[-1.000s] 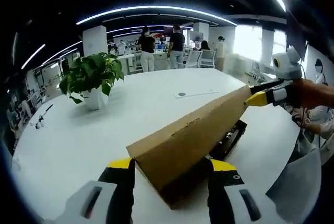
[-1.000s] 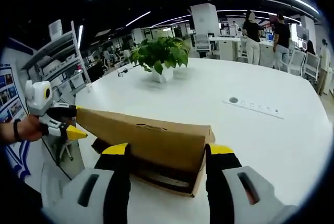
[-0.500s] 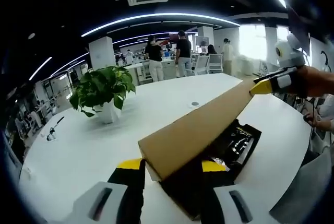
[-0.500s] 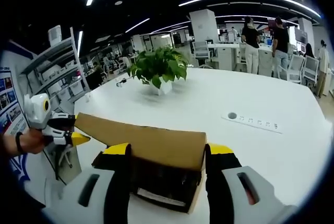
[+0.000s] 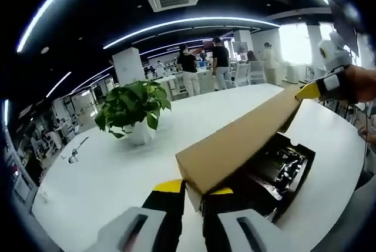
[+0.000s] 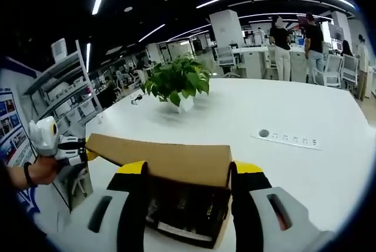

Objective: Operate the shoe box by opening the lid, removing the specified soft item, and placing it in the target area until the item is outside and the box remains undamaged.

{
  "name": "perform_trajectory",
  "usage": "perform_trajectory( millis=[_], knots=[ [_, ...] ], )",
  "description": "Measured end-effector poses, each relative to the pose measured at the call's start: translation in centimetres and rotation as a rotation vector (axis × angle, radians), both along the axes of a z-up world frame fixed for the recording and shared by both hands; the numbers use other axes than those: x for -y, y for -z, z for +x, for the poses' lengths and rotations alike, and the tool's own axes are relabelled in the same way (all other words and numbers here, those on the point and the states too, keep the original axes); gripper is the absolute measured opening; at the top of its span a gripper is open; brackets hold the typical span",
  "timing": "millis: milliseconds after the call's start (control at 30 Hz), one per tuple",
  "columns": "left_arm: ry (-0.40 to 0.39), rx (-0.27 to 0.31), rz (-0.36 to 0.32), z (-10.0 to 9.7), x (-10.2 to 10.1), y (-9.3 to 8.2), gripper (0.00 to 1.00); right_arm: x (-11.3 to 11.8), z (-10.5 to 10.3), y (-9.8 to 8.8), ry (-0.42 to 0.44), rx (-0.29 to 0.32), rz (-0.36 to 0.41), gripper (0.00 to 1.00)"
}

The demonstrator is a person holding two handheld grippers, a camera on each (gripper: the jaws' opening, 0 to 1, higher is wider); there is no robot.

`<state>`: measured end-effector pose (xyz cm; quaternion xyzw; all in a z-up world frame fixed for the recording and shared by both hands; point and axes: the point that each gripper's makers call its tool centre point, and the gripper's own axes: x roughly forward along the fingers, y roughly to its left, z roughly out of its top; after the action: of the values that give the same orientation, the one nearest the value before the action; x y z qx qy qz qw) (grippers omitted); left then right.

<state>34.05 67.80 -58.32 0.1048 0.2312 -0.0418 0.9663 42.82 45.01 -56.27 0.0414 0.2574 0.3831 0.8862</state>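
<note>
both grippers' jaws pinch opposite ends of the cardboard lid (image 5: 241, 143), left gripper (image 5: 192, 188) at one corner, right gripper (image 6: 187, 168) at the other, holding it raised above the open shoe box (image 5: 282, 172) on the white table (image 5: 106, 170).

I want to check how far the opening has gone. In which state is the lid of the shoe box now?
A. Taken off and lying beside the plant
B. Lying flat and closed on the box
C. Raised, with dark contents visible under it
C: the lid is raised above the shoe box, with dark contents showing beneath it, and both grippers are at its ends.
</note>
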Motion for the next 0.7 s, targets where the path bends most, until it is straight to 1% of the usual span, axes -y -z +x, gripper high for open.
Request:
perform_trajectory(
  millis=[300, 367, 433, 533, 567, 700],
  knots=[
    [-0.019, -0.003, -0.011, 0.5, -0.4, -0.2, 0.08, -0.1, 0.2, -0.2, -0.024, -0.003, 0.018, 0.53],
    [-0.019, -0.007, -0.014, 0.6, -0.5, -0.3, 0.08, -0.2, 0.1, -0.2, -0.047, 0.006, 0.017, 0.54],
    [-0.017, -0.010, -0.018, 0.7, -0.6, -0.3, 0.08, -0.3, -0.1, -0.2, -0.092, 0.022, 0.005, 0.57],
    [-0.017, -0.015, -0.021, 0.9, -0.7, -0.3, 0.08, -0.7, -0.5, -0.3, -0.148, 0.039, 0.004, 0.62],
    [-0.015, -0.015, -0.020, 1.0, -0.7, -0.4, 0.08, -0.7, -0.5, -0.3, -0.155, 0.042, 0.007, 0.63],
    [-0.013, -0.018, -0.022, 1.3, -0.9, -0.5, 0.08, -0.7, -0.3, -0.2, -0.187, 0.066, -0.002, 0.63]
  ],
)
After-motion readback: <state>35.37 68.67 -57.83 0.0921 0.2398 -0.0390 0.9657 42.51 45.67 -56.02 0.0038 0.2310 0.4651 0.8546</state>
